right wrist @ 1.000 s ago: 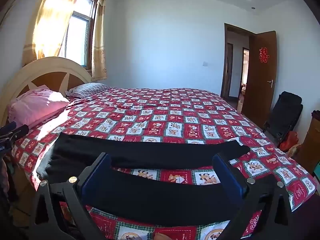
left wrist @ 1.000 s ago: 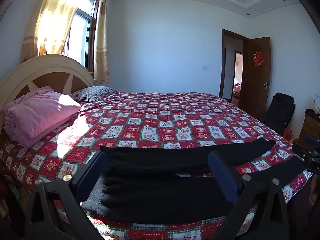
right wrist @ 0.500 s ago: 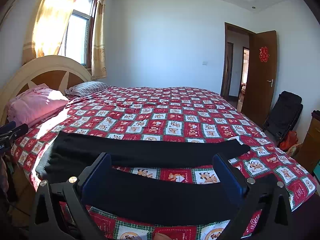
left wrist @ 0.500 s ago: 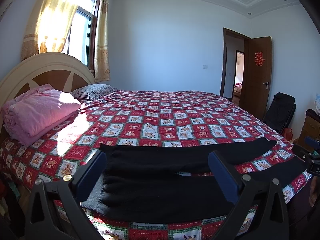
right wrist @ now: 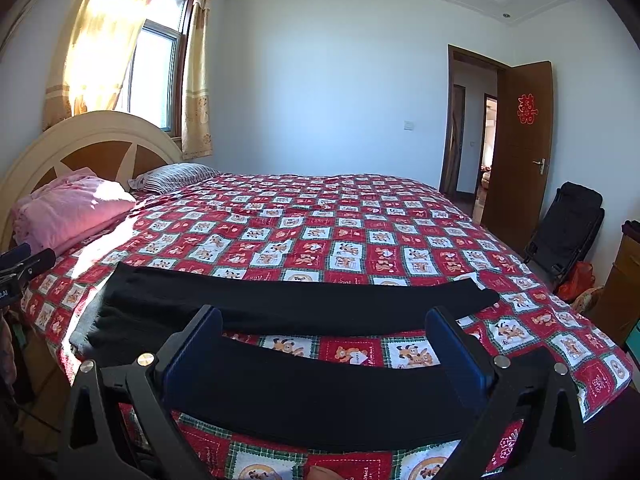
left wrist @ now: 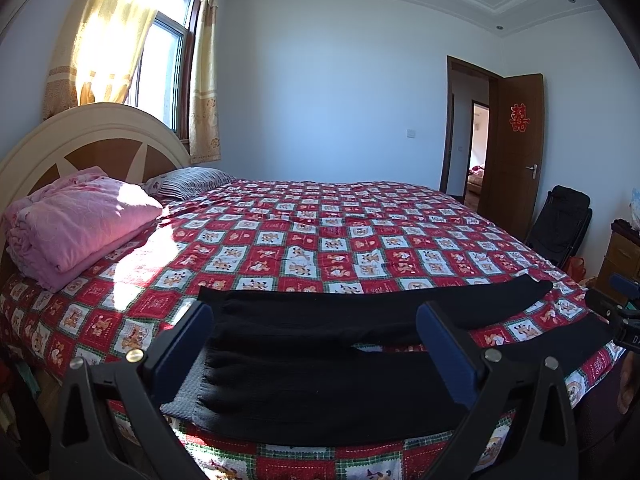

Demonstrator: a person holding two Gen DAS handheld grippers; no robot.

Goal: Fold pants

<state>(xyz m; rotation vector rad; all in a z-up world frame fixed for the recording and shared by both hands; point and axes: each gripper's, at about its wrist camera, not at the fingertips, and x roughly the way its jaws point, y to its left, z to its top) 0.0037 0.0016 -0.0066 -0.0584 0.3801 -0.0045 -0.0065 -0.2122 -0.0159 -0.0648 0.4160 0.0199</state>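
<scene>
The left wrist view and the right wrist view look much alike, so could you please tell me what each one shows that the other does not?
Only the left wrist view shows the right gripper, at its right edge. Only the right wrist view shows the left gripper at its left edge, and the orange bag plainly beside the black chair. Both show the black pants spread flat along the near edge of the bed, the pink blanket and the open door; each camera's own gripper is open and empty.
</scene>
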